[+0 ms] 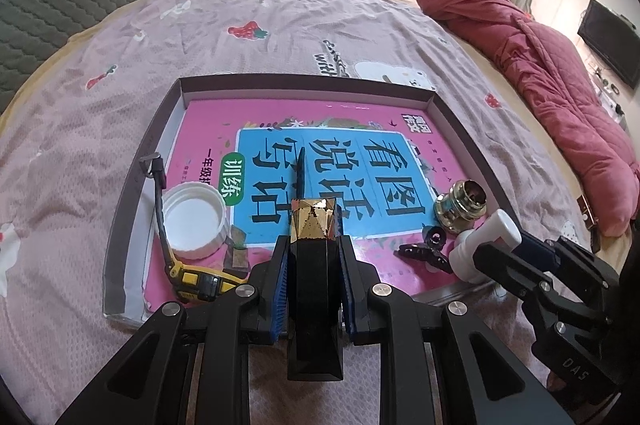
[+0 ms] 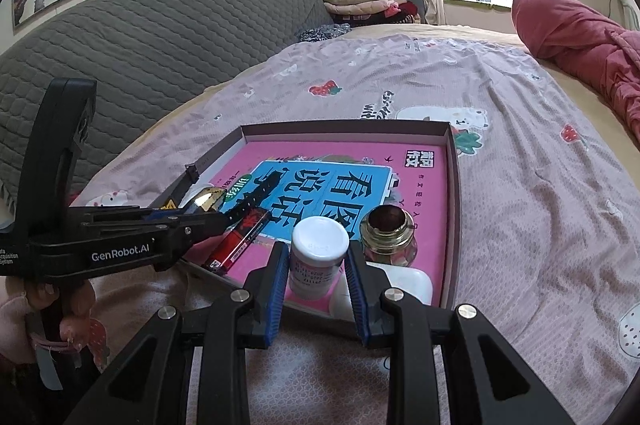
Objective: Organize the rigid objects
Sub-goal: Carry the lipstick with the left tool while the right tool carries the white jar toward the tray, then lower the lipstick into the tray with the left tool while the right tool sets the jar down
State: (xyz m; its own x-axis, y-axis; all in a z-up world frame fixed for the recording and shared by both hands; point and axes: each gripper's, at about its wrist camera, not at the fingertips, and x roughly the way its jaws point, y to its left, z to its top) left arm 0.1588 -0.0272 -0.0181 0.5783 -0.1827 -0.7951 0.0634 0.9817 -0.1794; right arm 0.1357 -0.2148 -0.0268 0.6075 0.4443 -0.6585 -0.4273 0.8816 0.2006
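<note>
A shallow grey box (image 1: 132,185) lies on the bed with a pink and blue book (image 1: 320,153) inside. My left gripper (image 1: 314,249) is shut on a black faceted case with a gold top (image 1: 314,217), held over the box's near edge. In the right wrist view the left gripper (image 2: 200,221) comes in from the left with the gold top (image 2: 208,199) showing. My right gripper (image 2: 318,265) is shut on a white capped bottle (image 2: 319,245) above the box's near side. In the left wrist view that bottle (image 1: 488,237) sits in the right gripper (image 1: 494,253).
In the box lie a white lid (image 1: 194,221), a yellow tape measure (image 1: 196,279), a brass jar (image 1: 460,207), a black clip (image 1: 424,251), a red stick (image 2: 240,239) and a white case (image 2: 408,283). A red quilt (image 1: 560,97) lies right, a grey headboard (image 2: 140,45) left.
</note>
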